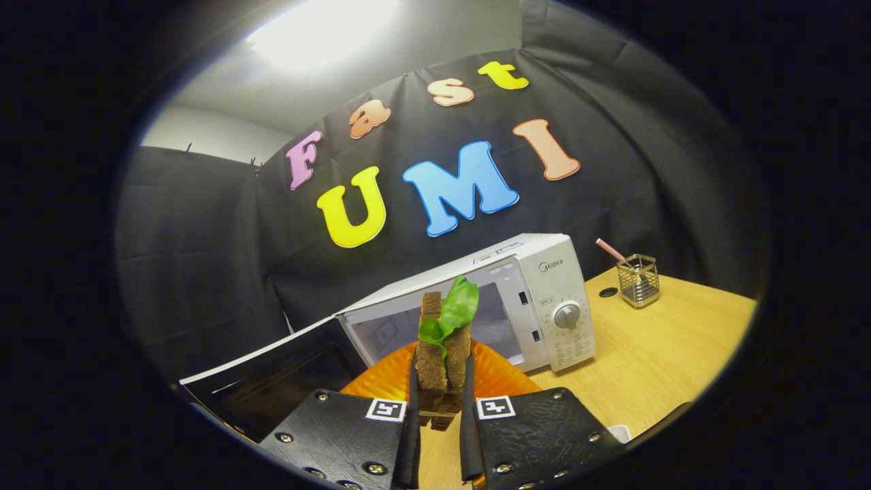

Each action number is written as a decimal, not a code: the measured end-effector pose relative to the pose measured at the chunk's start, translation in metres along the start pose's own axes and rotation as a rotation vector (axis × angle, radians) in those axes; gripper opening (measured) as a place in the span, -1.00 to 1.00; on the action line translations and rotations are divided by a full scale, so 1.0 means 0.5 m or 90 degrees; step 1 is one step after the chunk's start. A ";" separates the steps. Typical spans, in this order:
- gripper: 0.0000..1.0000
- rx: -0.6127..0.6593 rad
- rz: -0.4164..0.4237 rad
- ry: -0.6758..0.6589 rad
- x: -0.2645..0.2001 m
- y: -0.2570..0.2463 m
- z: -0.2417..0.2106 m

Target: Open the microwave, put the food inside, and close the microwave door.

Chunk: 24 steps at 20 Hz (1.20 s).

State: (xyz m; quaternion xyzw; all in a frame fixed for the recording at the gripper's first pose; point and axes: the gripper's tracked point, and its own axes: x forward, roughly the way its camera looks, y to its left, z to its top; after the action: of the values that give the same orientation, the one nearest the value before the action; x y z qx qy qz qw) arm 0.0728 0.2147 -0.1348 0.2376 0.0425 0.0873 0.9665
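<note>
The hand-held gripper (440,408) has its two fingers drawn narrow onto a sandwich (442,354), one finger pressing each flat side, so the food stands on edge between them with a green leaf (452,309) sticking out of the top. Just behind the sandwich sits an orange plate (500,378) on the tabletop (653,354); whether the sandwich's lower edge touches the plate or hangs clear of it I cannot tell, as the fingers hide that spot. Beyond the plate stands the white microwave (544,272), its door (272,381) swung wide open to the left and the cavity bare, so the opening step looks done and the placing step is in hand. The risks, as I judge them: the slices are only pinched at their lower part, so a tilt could let the top fan open and shed the leaf, or the filling could slide out; a squeeze too hard would crush the bread; and a low approach could clip the plate's rim or the cavity's front lip. On the microwave's front, above the dial (566,316), the brand reads "Midea"; the small print round the dial is too fine to read. Farther right, a wire holder (638,280) with a striped straw (610,250) stands well apart.
</note>
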 end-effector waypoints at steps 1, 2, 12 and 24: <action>-0.54 0.006 -0.010 -0.004 0.014 -0.007 -0.004; -0.54 0.016 -0.025 -0.007 0.030 -0.021 -0.008; -0.54 0.261 -0.098 0.004 0.163 -0.052 -0.086; -0.54 0.453 -0.175 0.004 0.320 -0.086 -0.174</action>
State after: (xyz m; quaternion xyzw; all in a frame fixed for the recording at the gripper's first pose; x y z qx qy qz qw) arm 0.2254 0.2468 -0.2381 0.5501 0.1049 -0.0629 0.8261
